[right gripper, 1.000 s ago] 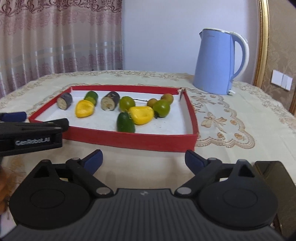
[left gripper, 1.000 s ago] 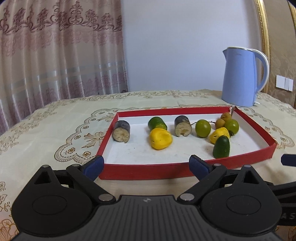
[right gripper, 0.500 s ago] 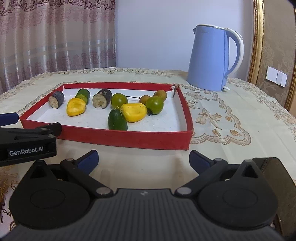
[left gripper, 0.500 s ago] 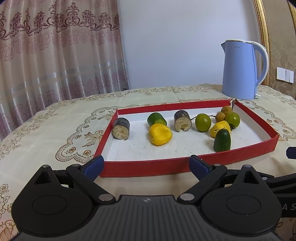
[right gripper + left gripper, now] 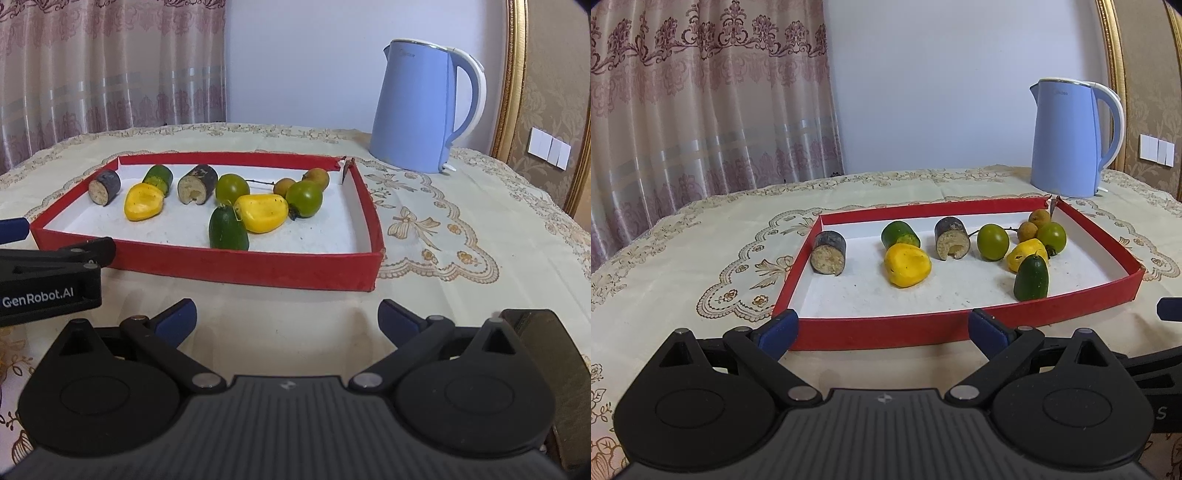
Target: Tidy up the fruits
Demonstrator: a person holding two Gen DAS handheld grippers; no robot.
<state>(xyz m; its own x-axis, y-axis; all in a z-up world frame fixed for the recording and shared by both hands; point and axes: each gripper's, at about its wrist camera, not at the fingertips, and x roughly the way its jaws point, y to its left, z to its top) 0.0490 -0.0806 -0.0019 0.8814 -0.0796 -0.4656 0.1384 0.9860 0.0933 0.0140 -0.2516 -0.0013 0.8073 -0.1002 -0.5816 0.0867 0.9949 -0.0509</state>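
Note:
A red tray [image 5: 1071, 302] [image 5: 258, 266] with a white floor holds all the fruit. In it lie two dark cane pieces [image 5: 828, 253] [image 5: 197, 184], two yellow fruits [image 5: 907, 264] [image 5: 264, 212], green oval fruits [image 5: 1031, 277] [image 5: 228, 229], round green fruits [image 5: 993, 242] [image 5: 304, 198] and small brown longans [image 5: 1039, 218] [image 5: 284, 186]. My left gripper [image 5: 882, 328] stands open just short of the tray's front wall, holding nothing. To its right, my right gripper [image 5: 287, 315] is wide open over bare tablecloth before the tray's front right part.
A blue electric kettle [image 5: 1065, 138] [image 5: 417, 107] stands behind the tray's far right corner. An embroidered cream cloth covers the table. A dark flat object [image 5: 532, 321] lies at the near right. Curtains hang behind, and a gold frame and wall switches are at the right.
The right gripper's jaws have spread a little wider. Both views have shifted slightly. No fruit has moved.

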